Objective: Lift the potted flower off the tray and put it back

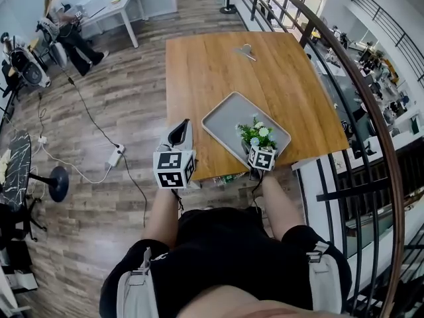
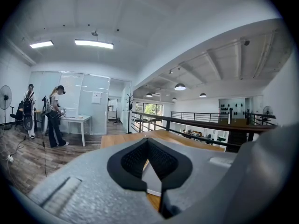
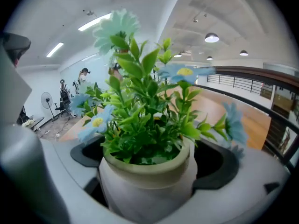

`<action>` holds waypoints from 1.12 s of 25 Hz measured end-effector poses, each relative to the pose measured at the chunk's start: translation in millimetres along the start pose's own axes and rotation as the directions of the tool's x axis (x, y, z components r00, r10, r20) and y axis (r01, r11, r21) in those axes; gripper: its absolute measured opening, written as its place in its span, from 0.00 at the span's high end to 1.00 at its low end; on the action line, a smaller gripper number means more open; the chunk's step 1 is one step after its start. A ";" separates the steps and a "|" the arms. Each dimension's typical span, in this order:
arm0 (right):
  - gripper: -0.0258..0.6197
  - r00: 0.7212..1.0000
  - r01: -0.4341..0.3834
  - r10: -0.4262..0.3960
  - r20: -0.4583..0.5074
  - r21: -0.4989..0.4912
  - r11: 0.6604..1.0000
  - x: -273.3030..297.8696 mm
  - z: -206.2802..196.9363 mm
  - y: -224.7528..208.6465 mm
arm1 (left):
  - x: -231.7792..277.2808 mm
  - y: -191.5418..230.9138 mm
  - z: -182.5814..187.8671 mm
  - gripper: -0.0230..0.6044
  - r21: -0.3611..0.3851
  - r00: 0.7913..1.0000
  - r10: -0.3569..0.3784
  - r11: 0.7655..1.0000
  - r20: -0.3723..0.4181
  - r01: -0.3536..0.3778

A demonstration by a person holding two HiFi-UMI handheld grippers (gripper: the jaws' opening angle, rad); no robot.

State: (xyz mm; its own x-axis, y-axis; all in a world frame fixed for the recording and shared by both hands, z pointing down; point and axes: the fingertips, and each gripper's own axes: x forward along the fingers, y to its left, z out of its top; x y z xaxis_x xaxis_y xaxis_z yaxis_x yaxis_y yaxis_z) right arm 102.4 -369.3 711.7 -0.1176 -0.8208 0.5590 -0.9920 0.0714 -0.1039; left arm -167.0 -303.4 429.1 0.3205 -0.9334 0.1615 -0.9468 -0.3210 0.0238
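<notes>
Cream pot of blue-flowered plant (image 3: 148, 181), hidden from overhead, sits clamped in my right claw (image 1: 257, 148); left claw (image 2: 147, 143) closed, empty.

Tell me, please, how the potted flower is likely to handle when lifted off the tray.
The potted flower has a smooth, rounded, rigid-looking pot, so it may slip between the right tongs. Its foliage rises well above the rim, so it could tip. The leaves probably flex.

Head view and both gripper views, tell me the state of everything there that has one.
left gripper: shut, empty.
right gripper: shut on the potted flower.
potted flower: upright, gripped at the pot, over the tray.
tray: flat on the table, near its front edge.
</notes>
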 end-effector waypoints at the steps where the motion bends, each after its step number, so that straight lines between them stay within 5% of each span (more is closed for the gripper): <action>1: 0.06 1.000 0.008 -0.008 0.011 -0.002 1.000 -3.9 2.6 -0.4 | 0.6 -0.2 0.5 0.94 0.002 1.000 -0.002 1.000 0.002 0.002; 11: 0.06 0.977 0.035 -0.036 0.212 0.005 0.999 -75.1 49.6 -8.7 | 18.8 -28.0 -1.9 0.94 0.004 0.994 -0.108 0.994 -0.001 0.108; 14: 0.06 0.943 0.045 -0.028 0.332 -0.045 0.998 -112.5 85.3 -4.4 | 23.5 -45.6 -3.2 0.94 0.010 0.988 -0.157 0.988 -0.002 0.157; 19: 0.10 0.849 0.046 0.006 0.528 -0.086 0.995 -184.8 148.2 5.4 | 27.0 -71.5 -3.5 0.94 0.018 0.975 -0.221 0.975 0.000 0.221; 23: 0.48 0.779 0.157 -0.066 0.624 -0.092 0.983 -239.5 178.5 2.4 | 27.9 -89.1 -3.5 0.94 0.026 0.966 -0.258 0.966 0.005 0.258; 25: 0.88 0.741 0.246 -0.166 0.650 -0.032 0.969 -261.7 186.3 -8.5 | 28.1 -94.9 -3.0 0.94 0.029 0.962 -0.271 0.962 0.007 0.271; 26: 0.97 0.731 0.267 -0.196 0.654 -0.010 0.964 -269.6 188.3 -12.1 | 28.1 -97.2 -3.0 0.94 0.030 0.961 -0.276 0.961 0.006 0.276; 28: 0.97 0.728 0.253 -0.199 0.657 0.012 0.967 -279.7 189.9 -14.1 | 27.8 -101.4 -3.5 0.94 0.030 0.959 -0.284 0.959 0.005 0.283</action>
State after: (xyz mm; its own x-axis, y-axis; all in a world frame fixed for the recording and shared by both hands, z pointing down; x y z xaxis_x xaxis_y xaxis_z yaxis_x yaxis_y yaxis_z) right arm 157.9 -248.4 400.6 0.1413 -0.9835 -0.1128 -0.9889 -0.1456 0.0309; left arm -62.3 -296.2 434.7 0.5759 -0.8048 0.1435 -0.8159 -0.5769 0.0393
